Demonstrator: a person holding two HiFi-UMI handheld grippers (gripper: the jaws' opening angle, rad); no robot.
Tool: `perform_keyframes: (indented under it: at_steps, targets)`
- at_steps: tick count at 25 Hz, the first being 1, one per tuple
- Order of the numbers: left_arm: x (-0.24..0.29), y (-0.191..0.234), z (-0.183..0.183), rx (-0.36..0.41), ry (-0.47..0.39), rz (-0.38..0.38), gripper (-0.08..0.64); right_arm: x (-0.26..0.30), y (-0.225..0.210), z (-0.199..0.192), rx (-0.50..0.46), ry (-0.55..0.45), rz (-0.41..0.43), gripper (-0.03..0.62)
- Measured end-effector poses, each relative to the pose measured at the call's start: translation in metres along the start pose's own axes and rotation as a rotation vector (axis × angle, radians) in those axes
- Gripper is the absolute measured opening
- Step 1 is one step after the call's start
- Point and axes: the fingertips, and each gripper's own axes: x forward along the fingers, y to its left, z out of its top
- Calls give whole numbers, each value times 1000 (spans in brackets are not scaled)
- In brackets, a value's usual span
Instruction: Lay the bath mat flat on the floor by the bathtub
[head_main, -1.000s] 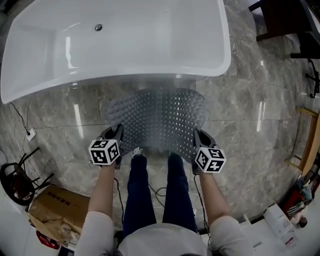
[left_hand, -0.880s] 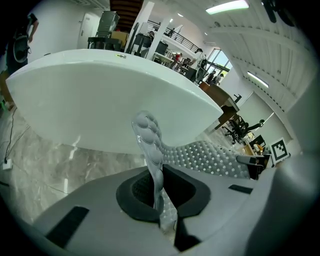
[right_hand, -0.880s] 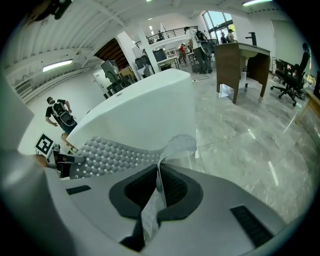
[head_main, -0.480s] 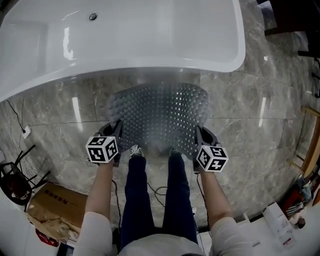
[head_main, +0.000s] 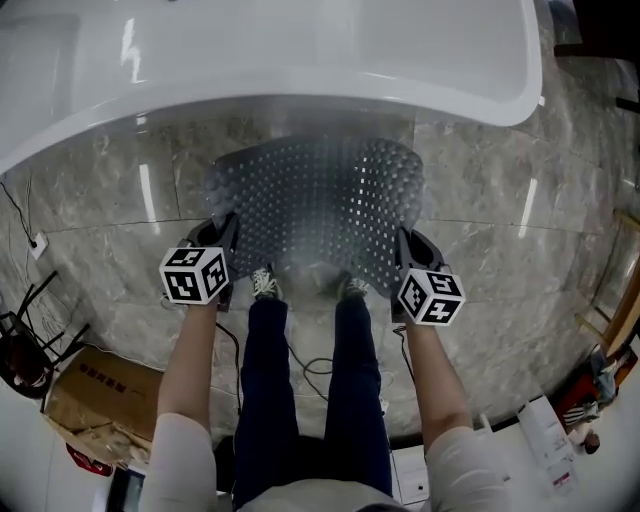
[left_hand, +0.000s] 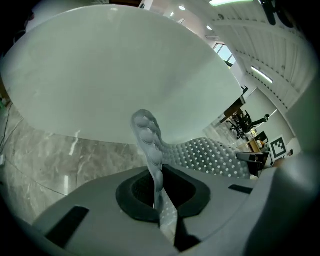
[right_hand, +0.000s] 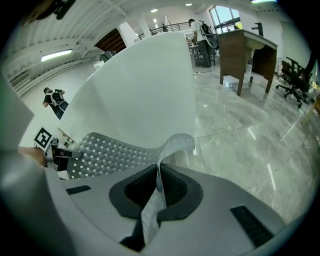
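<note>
Left gripper (head_main: 222, 245) is clamped tight on the near-left corner of the grey, see-through rubbery bath mat (head_main: 320, 210). The right gripper (head_main: 408, 252) is pinching the near-right corner the same way. Both gripper views show the thin edge sandwiched right between the jaws. The grippers sit at roughly 8 and 4 o'clock of the mat, with the person's dark-trousered legs (head_main: 262, 380) between them.

So I'd say we're in the lowering/spreading step. The mat stretches out in front and sags a bit in the middle, with its near edge held up off the glossy grey marble-look floor (head_main: 500, 260). Can't tell if the far edge is touching down yet. Next move, I reckon: bring both corners down evenly, pull it taut so nothing folds under, then let go.

Material-wise it's thin and floppy, with rounded corners, rows of little round bumps and small square holes. It curls where it's pinched. At 12 o'clock, just beyond the mat's far edge, sits the big white glossy oval bathtub (head_main: 300, 60) with its smooth curved wall.
</note>
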Motion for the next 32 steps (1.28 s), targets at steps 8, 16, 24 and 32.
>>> perform_keyframes:
  at_steps: [8, 16, 24, 32]
  targets:
    - [43, 17, -17, -10, 25, 1, 44, 44, -25, -21, -14, 10, -24, 40]
    - [80, 32, -23, 42, 46, 11, 44, 74, -49, -37, -3, 11, -48, 40]
    - [107, 43, -33, 51, 57, 27, 44, 97, -63, -48, -21, 15, -71, 40]
    - [127, 67, -41, 58, 68, 68, 44, 119, -77, -59, -67, 28, -95, 40]
